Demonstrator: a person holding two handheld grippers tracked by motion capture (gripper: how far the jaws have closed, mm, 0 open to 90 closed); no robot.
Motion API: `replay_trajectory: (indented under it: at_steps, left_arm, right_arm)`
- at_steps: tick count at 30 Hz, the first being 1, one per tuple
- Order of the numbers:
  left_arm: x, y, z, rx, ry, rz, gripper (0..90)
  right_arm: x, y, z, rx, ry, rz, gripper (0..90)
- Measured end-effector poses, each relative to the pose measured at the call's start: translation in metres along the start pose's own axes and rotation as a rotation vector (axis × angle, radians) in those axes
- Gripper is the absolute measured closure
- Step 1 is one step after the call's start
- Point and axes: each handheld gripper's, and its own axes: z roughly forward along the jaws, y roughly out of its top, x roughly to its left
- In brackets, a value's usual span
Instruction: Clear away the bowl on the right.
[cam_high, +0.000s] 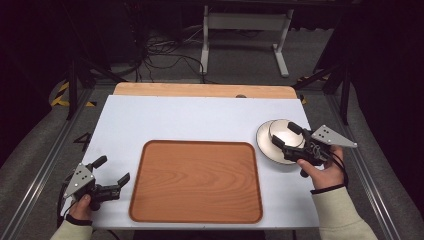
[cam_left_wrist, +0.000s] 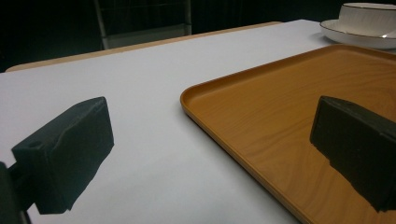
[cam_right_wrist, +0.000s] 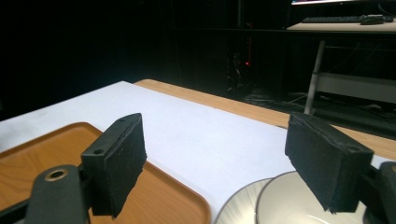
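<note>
A white bowl stands on a white saucer at the table's right side. My right gripper hovers open just over the bowl, one jaw to each side of it, touching nothing that I can see. The right gripper view has the bowl and saucer low between the spread jaws of the right gripper. A wooden tray lies in the middle, with nothing on it. My left gripper is open beside the tray's left edge, its jaws empty.
The white table top has a wooden strip along its far edge. From the left gripper I see the tray rim close by and the bowl far off. Dark floor, cables and a white stand lie beyond.
</note>
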Motion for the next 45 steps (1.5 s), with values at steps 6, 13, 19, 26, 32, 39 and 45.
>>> replay_trajectory:
  at_steps: [6,13,19,26,32,39,45]
  left_arm:
    - [0.000,0.000,0.000,0.000,0.000,0.001,0.3]
    - [0.000,0.000,0.000,0.002,0.000,0.003,0.3]
    - [0.000,0.000,0.000,0.001,-0.001,0.001,0.3]
    - [0.000,0.000,0.000,0.001,-0.001,0.002,0.3]
    - [0.000,0.000,0.000,0.001,-0.001,0.001,0.3]
    - [0.000,0.000,0.000,0.001,-0.001,0.001,0.3]
    - [0.000,0.000,0.000,0.001,-0.001,0.001,0.3]
  right_arm:
    - [-0.014,0.002,0.002,0.026,-0.025,-0.001,22.1]
    - [-0.030,0.006,0.004,0.050,-0.064,0.002,22.1]
    - [-0.040,0.010,0.004,0.059,-0.082,0.002,22.0]
    - [-0.051,0.016,0.005,0.062,-0.104,0.004,21.8]
    - [-0.059,0.020,0.005,0.075,-0.131,0.014,21.5]
    - [-0.071,0.023,0.006,0.097,-0.168,0.023,21.5]
    - [-0.077,0.024,0.010,0.129,-0.195,0.009,21.5]
